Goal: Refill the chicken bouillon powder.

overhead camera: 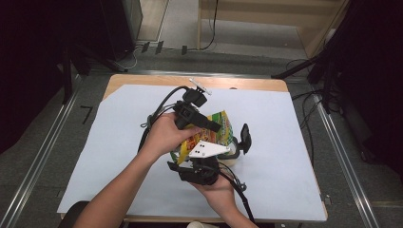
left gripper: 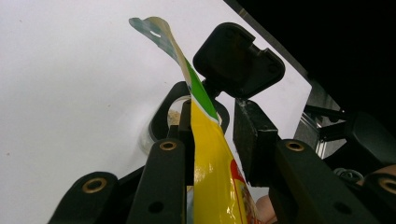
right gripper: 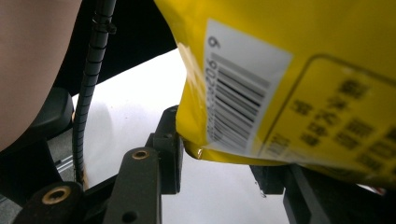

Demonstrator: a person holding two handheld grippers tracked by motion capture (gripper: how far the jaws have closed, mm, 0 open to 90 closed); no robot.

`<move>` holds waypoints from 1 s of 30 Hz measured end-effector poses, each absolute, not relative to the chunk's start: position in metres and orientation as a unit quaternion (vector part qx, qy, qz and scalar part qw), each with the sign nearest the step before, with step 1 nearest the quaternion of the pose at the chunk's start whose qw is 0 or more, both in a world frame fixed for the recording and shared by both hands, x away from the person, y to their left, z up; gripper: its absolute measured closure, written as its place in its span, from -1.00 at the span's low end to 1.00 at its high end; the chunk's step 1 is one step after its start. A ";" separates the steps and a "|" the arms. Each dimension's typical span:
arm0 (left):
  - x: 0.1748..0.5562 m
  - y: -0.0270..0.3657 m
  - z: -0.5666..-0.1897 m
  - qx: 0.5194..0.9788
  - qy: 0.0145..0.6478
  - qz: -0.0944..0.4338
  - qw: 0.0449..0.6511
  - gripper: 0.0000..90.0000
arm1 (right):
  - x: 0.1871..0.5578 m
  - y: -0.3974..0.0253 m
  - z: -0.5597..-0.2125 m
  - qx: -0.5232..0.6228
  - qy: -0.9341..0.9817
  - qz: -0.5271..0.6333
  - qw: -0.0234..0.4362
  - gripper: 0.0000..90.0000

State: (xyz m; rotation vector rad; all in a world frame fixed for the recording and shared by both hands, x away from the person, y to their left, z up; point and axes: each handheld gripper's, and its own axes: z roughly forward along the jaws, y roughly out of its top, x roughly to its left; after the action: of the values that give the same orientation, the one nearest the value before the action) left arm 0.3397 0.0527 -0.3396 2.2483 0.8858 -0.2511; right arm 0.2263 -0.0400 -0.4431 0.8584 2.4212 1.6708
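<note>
A yellow snack bag (overhead camera: 223, 121) with a green top edge is held tilted over the white table sheet (overhead camera: 285, 156). My left gripper (overhead camera: 215, 128) is shut on the bag's upper part; in the left gripper view the bag (left gripper: 210, 158) runs edge-on between the jaws of that gripper (left gripper: 215, 116). Just past the bag's torn top stands a small clear container (left gripper: 161, 116) with a black rim and an open black flip lid (left gripper: 238, 56). My right gripper (overhead camera: 211, 159) comes from below. In its view (right gripper: 219, 149) the jaws clasp the bag's barcode end (right gripper: 289, 70).
The container (overhead camera: 233, 154) and its raised lid (overhead camera: 245, 137) stand at the right of the bag. A cable trails from each gripper. A wooden table edge (overhead camera: 237, 83) runs at the back, and metal rails flank the table on the floor.
</note>
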 end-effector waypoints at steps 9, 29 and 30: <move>0.340 0.053 -0.339 0.868 0.342 -0.096 0.349 0.64 | 0.226 -0.040 -0.443 0.279 0.790 0.544 0.041 0.35; 0.337 0.061 -0.338 0.864 0.348 -0.089 0.354 0.64 | 0.227 -0.035 -0.443 0.268 0.794 0.544 0.042 0.35; 0.336 0.063 -0.337 0.863 0.349 -0.088 0.354 0.64 | 0.227 -0.034 -0.443 0.266 0.794 0.544 0.042 0.35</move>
State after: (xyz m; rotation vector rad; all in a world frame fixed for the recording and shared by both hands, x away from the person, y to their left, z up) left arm 0.3363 0.0628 -0.3374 2.2324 0.9019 -0.2265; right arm 0.2265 -0.0336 -0.4425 0.8144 2.4307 1.6663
